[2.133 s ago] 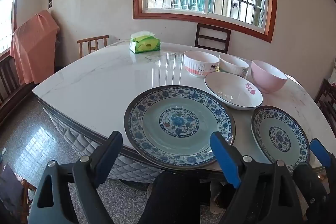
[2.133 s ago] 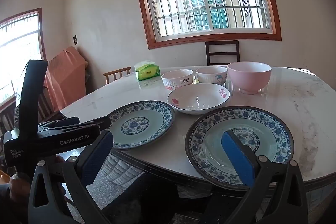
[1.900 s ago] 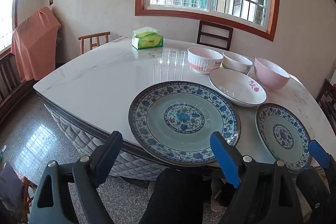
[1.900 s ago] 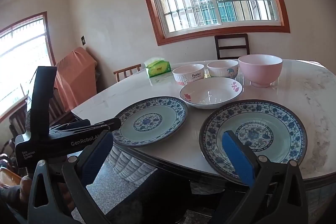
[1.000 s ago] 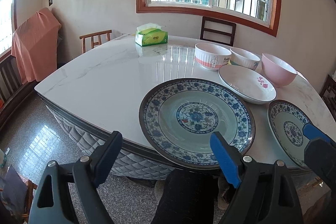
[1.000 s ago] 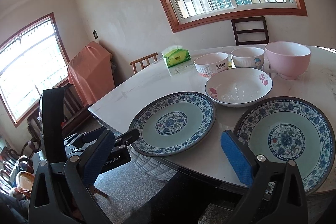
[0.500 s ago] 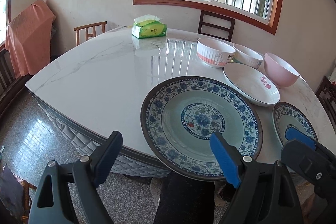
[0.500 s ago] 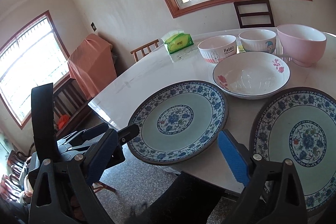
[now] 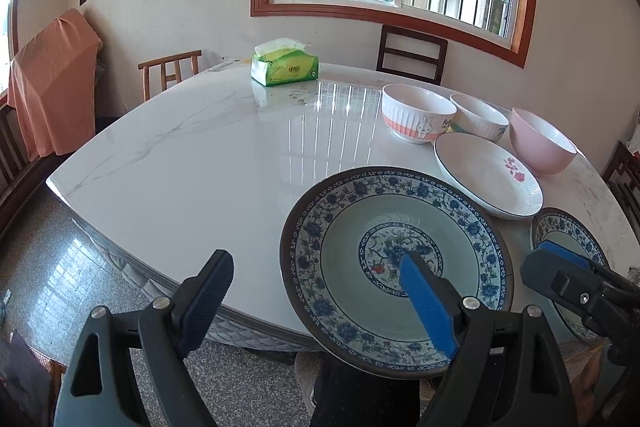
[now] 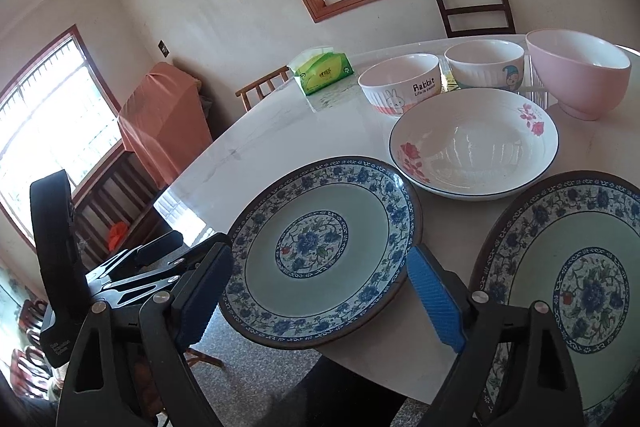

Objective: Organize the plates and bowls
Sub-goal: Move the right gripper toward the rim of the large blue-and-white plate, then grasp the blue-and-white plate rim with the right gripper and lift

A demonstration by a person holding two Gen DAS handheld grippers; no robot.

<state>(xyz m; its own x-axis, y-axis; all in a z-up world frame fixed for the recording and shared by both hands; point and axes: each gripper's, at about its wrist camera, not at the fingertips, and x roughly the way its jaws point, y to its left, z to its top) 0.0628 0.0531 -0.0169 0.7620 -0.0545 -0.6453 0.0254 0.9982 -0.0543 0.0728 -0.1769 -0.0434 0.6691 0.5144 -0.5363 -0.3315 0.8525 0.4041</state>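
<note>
Reaching toward the near edge of the bench (image 9: 208, 163), you are at the start of the job, and nothing is stacked yet. Your right gripper (image 10: 316, 291) sits with its fingers wide around the near rim of the left blue plate (image 10: 320, 247), and they have just been closing a little, but the pads do not press on the plate yet. Your left gripper (image 9: 316, 291) is wide open too and holds nothing; one finger hangs over that same plate (image 9: 396, 263) and the other over the bare bench. The second blue plate (image 10: 568, 283) lies just beside the first, on the right. Behind them sits the white flower dish (image 10: 474, 143), and behind that stand the rabbit bowl (image 10: 400, 83), the small white bowl (image 10: 484, 65) and the pink bowl (image 10: 580, 75) in a row. The green tissue box (image 9: 285, 65) is far back. I think you want to pick up the left plate next. You need to get one finger under its rim and one on top, then squeeze, lift it flat, and set it on the other blue plate.
</note>
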